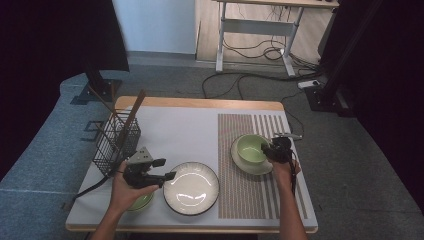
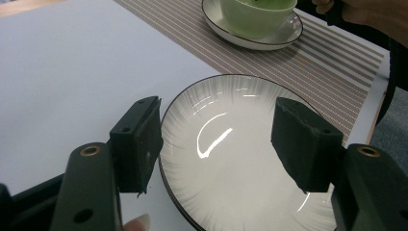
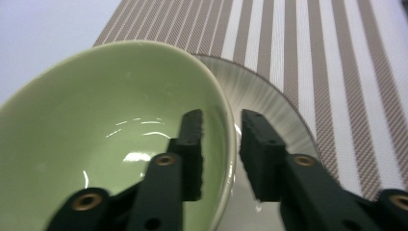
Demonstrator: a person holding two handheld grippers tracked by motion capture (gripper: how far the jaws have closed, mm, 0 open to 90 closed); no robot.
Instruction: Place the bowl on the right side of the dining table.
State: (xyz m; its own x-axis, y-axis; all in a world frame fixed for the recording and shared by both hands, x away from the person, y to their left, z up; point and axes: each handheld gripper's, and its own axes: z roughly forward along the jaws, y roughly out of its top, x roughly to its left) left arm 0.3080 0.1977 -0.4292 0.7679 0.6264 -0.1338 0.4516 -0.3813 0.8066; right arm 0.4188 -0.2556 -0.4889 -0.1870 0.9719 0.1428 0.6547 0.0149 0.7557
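Jaws astride green bowl (image 3: 96,134) rim — right gripper (image 3: 221,144)

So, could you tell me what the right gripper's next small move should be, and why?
Probably lift the right gripper up and away from the green bowl. Its jaws straddle the bowl's rim with visible gaps, so the grip looks released, and the bowl already sits on the small plate on the striped placemat.
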